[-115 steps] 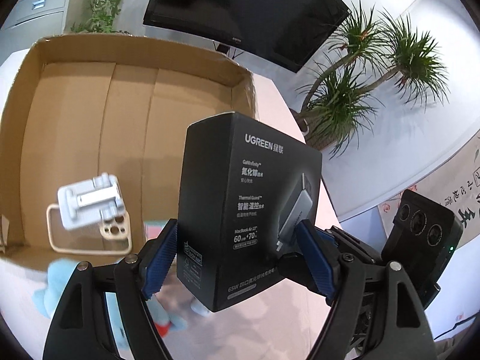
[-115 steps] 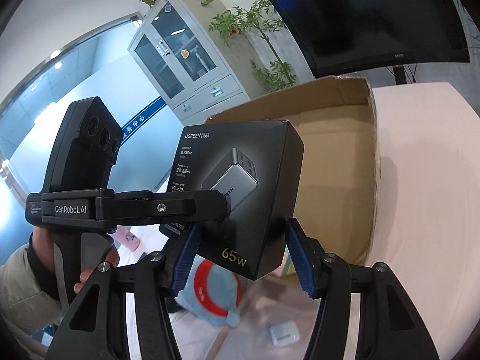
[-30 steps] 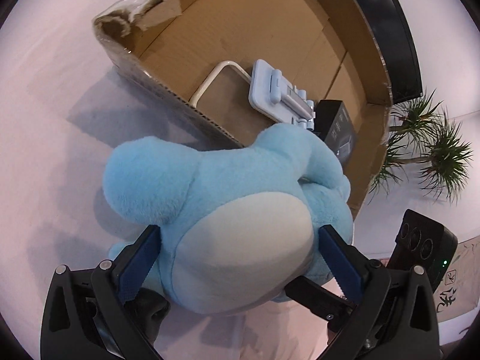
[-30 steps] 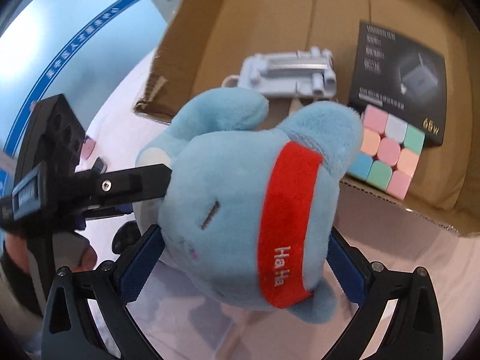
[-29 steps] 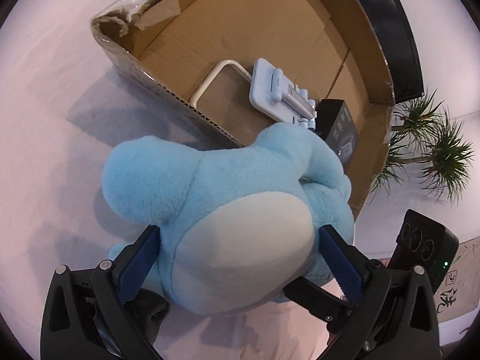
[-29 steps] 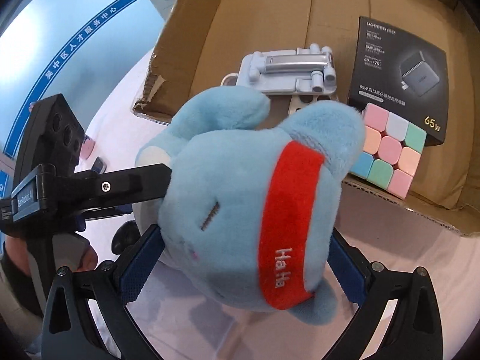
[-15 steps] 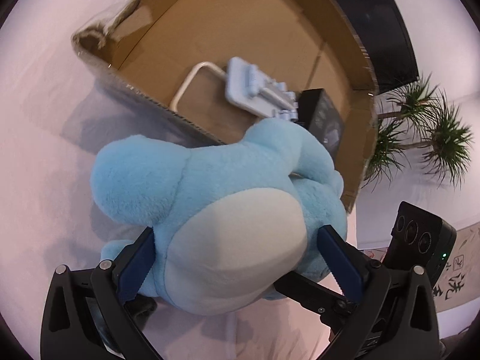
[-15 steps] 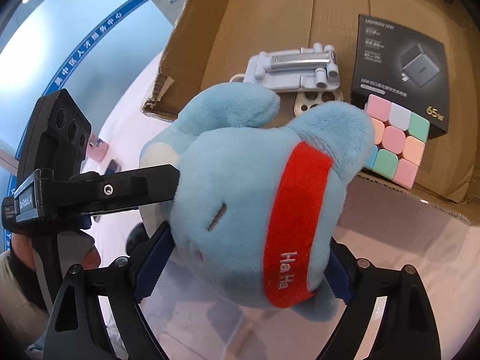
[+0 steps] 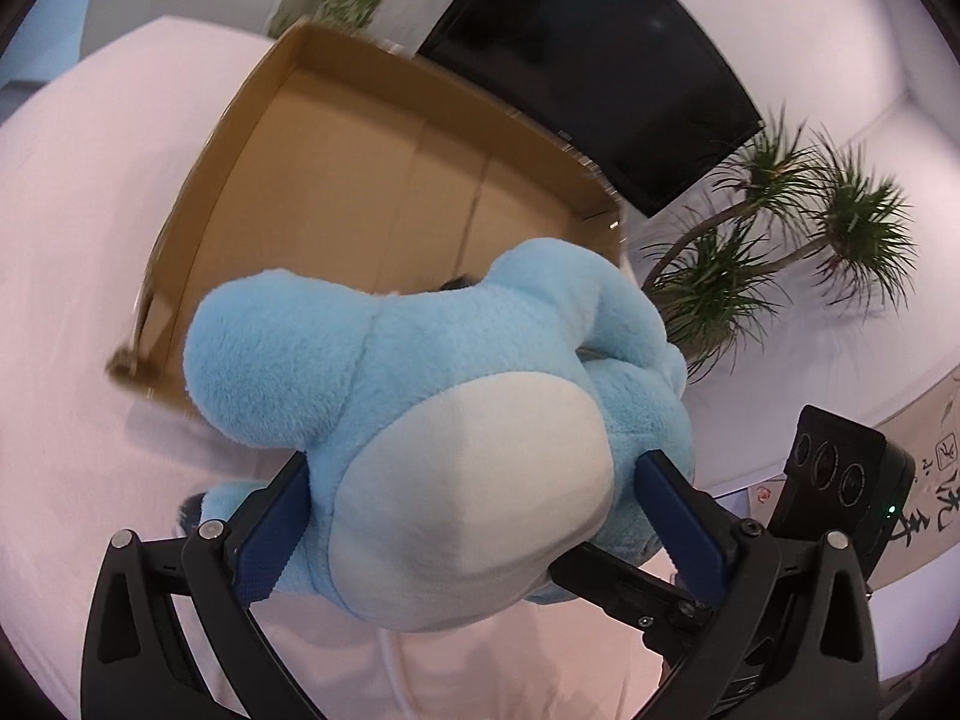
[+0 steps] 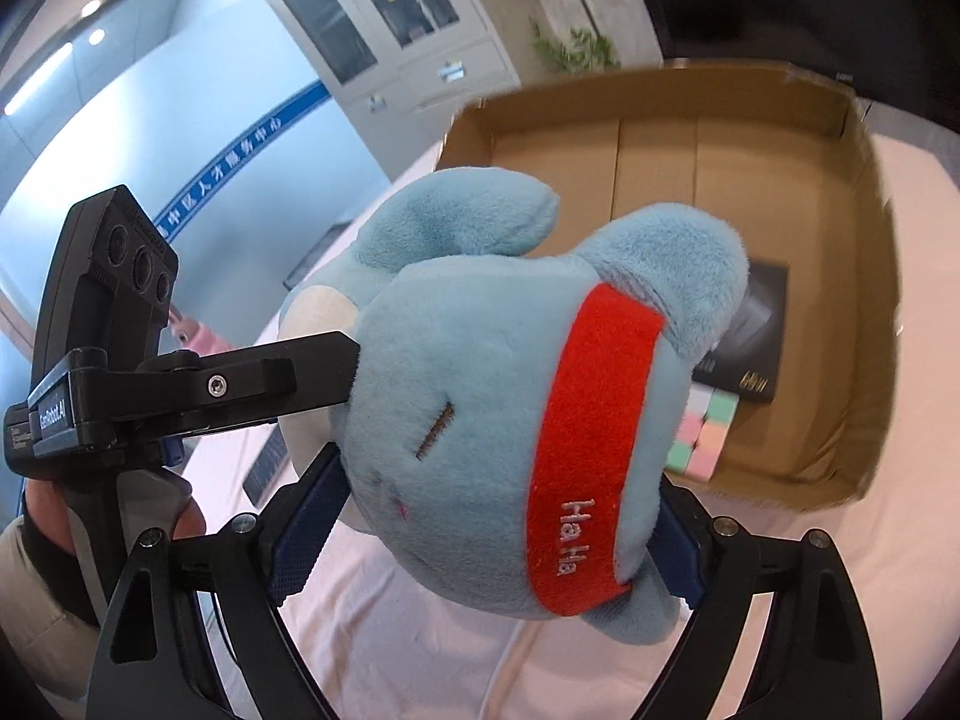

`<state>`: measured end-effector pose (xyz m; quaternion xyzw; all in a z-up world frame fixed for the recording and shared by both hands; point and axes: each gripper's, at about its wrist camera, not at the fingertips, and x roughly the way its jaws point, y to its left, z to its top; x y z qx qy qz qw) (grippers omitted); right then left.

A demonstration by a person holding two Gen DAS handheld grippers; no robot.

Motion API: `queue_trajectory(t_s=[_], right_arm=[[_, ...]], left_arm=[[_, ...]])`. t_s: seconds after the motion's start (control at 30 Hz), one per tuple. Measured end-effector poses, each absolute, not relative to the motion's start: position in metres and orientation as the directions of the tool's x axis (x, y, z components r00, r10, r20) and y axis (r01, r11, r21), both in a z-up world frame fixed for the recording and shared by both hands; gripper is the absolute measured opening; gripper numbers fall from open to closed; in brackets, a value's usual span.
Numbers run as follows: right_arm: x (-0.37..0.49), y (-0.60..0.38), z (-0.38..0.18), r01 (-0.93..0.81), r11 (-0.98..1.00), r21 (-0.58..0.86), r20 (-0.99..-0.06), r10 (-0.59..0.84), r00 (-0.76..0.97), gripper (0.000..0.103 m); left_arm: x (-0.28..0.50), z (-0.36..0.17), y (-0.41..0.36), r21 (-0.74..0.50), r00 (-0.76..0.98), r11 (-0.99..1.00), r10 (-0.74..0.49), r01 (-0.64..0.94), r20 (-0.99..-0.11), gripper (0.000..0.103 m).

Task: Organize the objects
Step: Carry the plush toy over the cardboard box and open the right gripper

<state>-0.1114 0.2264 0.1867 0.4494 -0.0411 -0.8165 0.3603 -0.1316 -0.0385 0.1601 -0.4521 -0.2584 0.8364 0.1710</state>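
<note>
Both grippers hold one blue plush toy (image 9: 420, 396) with a white belly and a red "Ha Ha" band (image 10: 594, 438). My left gripper (image 9: 480, 516) is shut on its body. My right gripper (image 10: 486, 528) is shut on its head. The plush hangs above the table, just in front of the near wall of the open cardboard box (image 9: 336, 138), which also shows in the right wrist view (image 10: 864, 276). Inside the box lie a black charger box (image 10: 750, 354) and a pastel cube (image 10: 705, 438), both partly hidden by the plush.
The box stands on a pink table (image 9: 66, 276). A black screen (image 9: 594, 60) and a potted palm (image 9: 780, 228) are behind it. A grey cabinet (image 10: 390, 24) stands at the back. The left gripper's body (image 10: 108, 312) is close beside the plush.
Both grippers have lifted the plush up and tilted; the views now look more level across the box instead of down into it. The phone stand is now hidden behind the plush.
</note>
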Motion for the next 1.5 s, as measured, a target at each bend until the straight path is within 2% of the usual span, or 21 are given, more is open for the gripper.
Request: queue_trajectory(t_s=[0.13, 0.53, 0.7, 0.93, 1.5], right_arm=[[-0.114, 0.232, 0.210, 0.554, -0.747, 0.368, -0.685, -0.621, -0.382, 0.090], [-0.150, 0.219, 0.233, 0.544, -0.770, 0.334, -0.640, -0.609, -0.469, 0.090], [-0.177, 0.205, 0.246, 0.562, -0.773, 0.294, -0.629, -0.599, -0.495, 0.090], [-0.205, 0.189, 0.227, 0.577, -0.769, 0.277, -0.647, -0.593, -0.480, 0.090], [-0.290, 0.138, 0.132, 0.578, -0.784, 0.227, -0.771, -0.507, -0.385, 0.091]], left_arm=[[-0.142, 0.177, -0.032, -0.590, -0.551, -0.802, 0.535, -0.093, -0.641, 0.102], [-0.200, 0.220, -0.034, -0.557, -0.594, -0.812, 0.537, -0.171, -0.599, 0.102], [-0.224, 0.223, -0.043, -0.560, -0.599, -0.808, 0.543, -0.181, -0.589, 0.102], [-0.254, 0.199, -0.059, -0.566, -0.582, -0.809, 0.540, -0.160, -0.608, 0.102], [-0.316, 0.100, -0.090, -0.614, -0.487, -0.786, 0.564, -0.071, -0.667, 0.102]])
